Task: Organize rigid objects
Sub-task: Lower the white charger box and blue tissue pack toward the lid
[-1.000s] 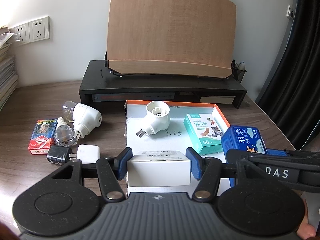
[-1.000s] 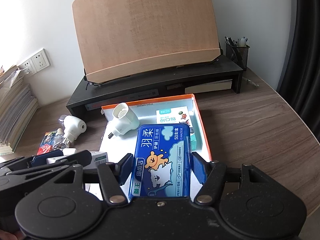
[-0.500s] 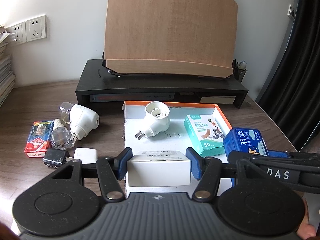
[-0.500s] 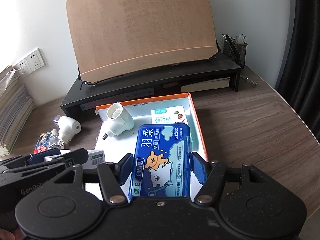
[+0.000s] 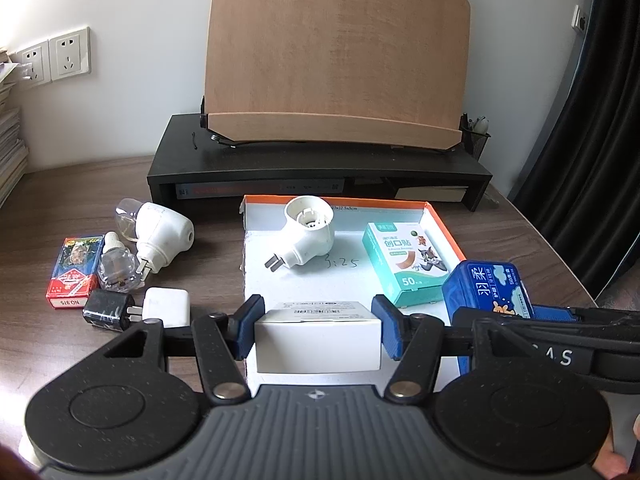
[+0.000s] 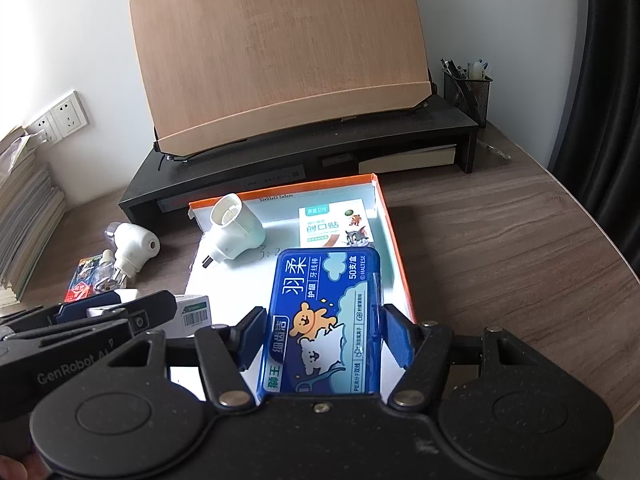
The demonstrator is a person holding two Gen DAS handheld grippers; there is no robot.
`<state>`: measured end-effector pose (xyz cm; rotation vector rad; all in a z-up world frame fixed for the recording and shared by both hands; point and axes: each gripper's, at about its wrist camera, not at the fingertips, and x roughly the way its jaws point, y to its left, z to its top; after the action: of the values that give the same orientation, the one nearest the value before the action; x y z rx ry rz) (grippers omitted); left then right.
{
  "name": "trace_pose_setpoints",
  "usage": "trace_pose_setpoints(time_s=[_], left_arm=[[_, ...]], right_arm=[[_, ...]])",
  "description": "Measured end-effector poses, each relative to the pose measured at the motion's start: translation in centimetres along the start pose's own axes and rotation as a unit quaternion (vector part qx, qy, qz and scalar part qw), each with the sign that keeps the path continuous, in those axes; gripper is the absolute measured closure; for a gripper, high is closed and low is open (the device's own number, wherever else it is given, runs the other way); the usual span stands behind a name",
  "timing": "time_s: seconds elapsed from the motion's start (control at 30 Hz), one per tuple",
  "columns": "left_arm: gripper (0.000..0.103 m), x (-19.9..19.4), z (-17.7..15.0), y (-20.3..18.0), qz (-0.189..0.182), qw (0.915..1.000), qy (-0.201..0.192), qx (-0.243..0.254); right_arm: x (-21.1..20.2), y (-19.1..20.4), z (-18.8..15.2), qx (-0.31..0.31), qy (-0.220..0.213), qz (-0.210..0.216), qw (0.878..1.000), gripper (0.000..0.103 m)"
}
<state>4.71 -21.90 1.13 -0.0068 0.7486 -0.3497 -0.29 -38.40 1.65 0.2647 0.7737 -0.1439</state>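
My left gripper (image 5: 318, 326) is shut on a small white box (image 5: 318, 336), held over the near edge of a shallow tray with an orange rim (image 5: 444, 220). My right gripper (image 6: 322, 340) is shut on a blue floss box (image 6: 324, 320) above the same tray (image 6: 394, 248). Inside the tray lie a white plug-in heater (image 5: 306, 236) and a teal bandage box (image 5: 406, 262). That floss box (image 5: 486, 288) shows at the right of the left wrist view. The white box (image 6: 192, 312) peeks out behind the left gripper in the right wrist view.
Left of the tray on the wooden desk lie another white plug-in heater (image 5: 160, 236), a clear refill bottle (image 5: 116, 266), a red card pack (image 5: 74, 272), a black charger (image 5: 108, 310) and a white charger (image 5: 166, 306). A black monitor riser (image 5: 320, 168) with a wooden book stand stands behind.
Both views have shifted slightly, so the objects left of the tray sit a little further right in the left wrist view. Both grips are unchanged.
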Motion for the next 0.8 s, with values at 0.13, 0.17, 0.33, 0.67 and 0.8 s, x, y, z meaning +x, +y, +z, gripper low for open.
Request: trace_pose_setpoints(time_s=[0.13, 0.17, 0.33, 0.67, 0.8], left_arm=[[0.043, -0.4, -0.4, -0.2, -0.002, 1.0, 0.002, 0.001], [0.043, -0.5, -0.5, -0.3, -0.002, 1.0, 0.002, 0.001], [0.043, -1.0, -1.1, -0.6, -0.005, 1.0, 0.002, 0.001], [0.043, -1.8, -2.5, -0.7, -0.003, 1.0, 0.003, 0.003], [0.043, -2.0, -3.3, -0.7, -0.004, 1.0, 0.007, 0.003]], right_arm=[[-0.3, -0.2, -0.6, 0.001, 0.002, 0.0, 1.0, 0.028], [-0.5, -0.3, -0.8, 0.0, 0.002, 0.0, 1.0, 0.028], [-1.1, -0.5, -1.5, 0.0, 0.004, -0.001, 1.0, 0.028], [-1.8, -0.5, -3.1, -0.006, 0.014, 0.002, 1.0, 0.028], [-1.8, -0.6, -3.7, -0.008, 0.02, 0.005, 1.0, 0.028]])
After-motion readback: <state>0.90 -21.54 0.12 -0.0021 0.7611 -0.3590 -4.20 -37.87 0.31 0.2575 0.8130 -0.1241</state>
